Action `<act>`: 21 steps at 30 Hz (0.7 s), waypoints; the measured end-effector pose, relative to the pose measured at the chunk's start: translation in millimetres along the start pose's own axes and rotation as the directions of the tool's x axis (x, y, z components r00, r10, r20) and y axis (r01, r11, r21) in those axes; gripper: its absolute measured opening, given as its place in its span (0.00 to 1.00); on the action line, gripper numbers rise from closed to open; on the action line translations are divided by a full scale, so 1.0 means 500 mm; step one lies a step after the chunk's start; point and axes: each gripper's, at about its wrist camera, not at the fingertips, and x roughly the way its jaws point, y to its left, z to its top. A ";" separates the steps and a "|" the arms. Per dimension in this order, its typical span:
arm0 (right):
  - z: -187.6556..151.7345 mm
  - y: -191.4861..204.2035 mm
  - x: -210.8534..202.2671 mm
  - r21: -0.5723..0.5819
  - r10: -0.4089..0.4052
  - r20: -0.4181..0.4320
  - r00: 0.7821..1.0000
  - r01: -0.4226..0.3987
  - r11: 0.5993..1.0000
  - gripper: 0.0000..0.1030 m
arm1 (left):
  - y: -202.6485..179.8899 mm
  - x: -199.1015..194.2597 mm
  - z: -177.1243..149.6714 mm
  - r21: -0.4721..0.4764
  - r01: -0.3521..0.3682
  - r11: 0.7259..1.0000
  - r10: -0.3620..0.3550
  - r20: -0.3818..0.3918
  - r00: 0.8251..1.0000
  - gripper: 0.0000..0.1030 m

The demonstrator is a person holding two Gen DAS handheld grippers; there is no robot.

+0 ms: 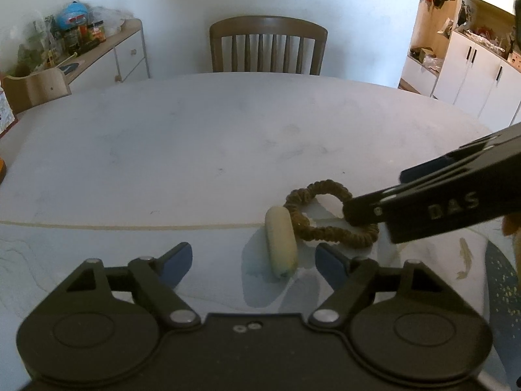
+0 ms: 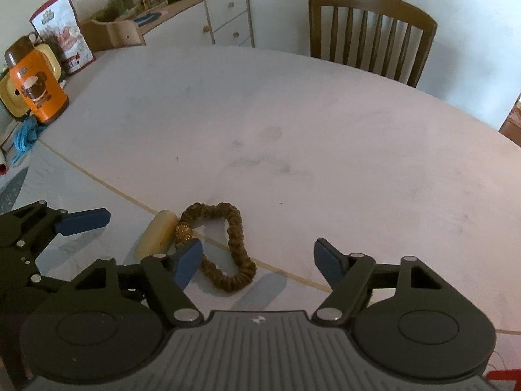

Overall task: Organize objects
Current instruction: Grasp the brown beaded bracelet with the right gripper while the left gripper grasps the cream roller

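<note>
We see both grippers over the near edge of the round desk [image 1: 195,137], and between them lie the two things of the task. The scrunchie [image 2: 228,247], a brown ruffled loop with a small gold bead, lies flat on the desk, draped across a thin tan seam line. The cream stick [image 1: 280,241], a short rounded cylinder, lies just beside the scrunchie on its left, the two touching or nearly so; we cannot tell which.

From the left wrist, the left gripper [image 1: 254,262] has its blue-padded fingers spread wide, empty, with the stick lying just ahead of the gap and nearer the right finger. Nothing is held there.

From the right wrist, the right gripper [image 2: 260,260] is also spread wide and empty. Its left finger [image 2: 187,260] sits over the near part of the scrunchie by the gold bead; whether it touches the loop we cannot tell. Its other finger stands well apart over bare desk.

In the left view the right gripper comes in from the right edge, its dark tip down at the scrunchie's right bend.

Across the desk stands a wooden chair [image 2: 371,29]. At the far left of the desk we see an orange flask [image 2: 35,91] and a printed bag [image 2: 63,32], well apart from the scrunchie. A white sideboard [image 1: 127,52] stands against the wall, cluttered on top.
</note>
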 end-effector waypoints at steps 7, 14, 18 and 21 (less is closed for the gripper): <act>0.012 0.015 0.026 -0.019 0.007 -0.013 1.000 -0.007 1.000 0.55 | 0.005 0.011 0.002 -0.019 0.010 1.000 -0.010 0.004 1.000 0.64; 0.019 0.026 0.041 -0.024 0.017 -0.020 1.000 -0.018 1.000 0.42 | 0.003 0.011 0.001 -0.008 0.016 1.000 -0.015 0.021 1.000 0.51; 0.020 0.031 0.044 -0.032 0.010 -0.016 1.000 -0.011 0.999 0.34 | -0.001 0.010 -0.001 0.001 0.029 1.000 -0.029 0.028 0.999 0.40; 0.021 0.033 0.044 -0.029 0.007 -0.013 1.000 -0.008 1.000 0.32 | -0.005 0.009 0.000 0.015 0.032 0.999 -0.032 0.030 0.999 0.34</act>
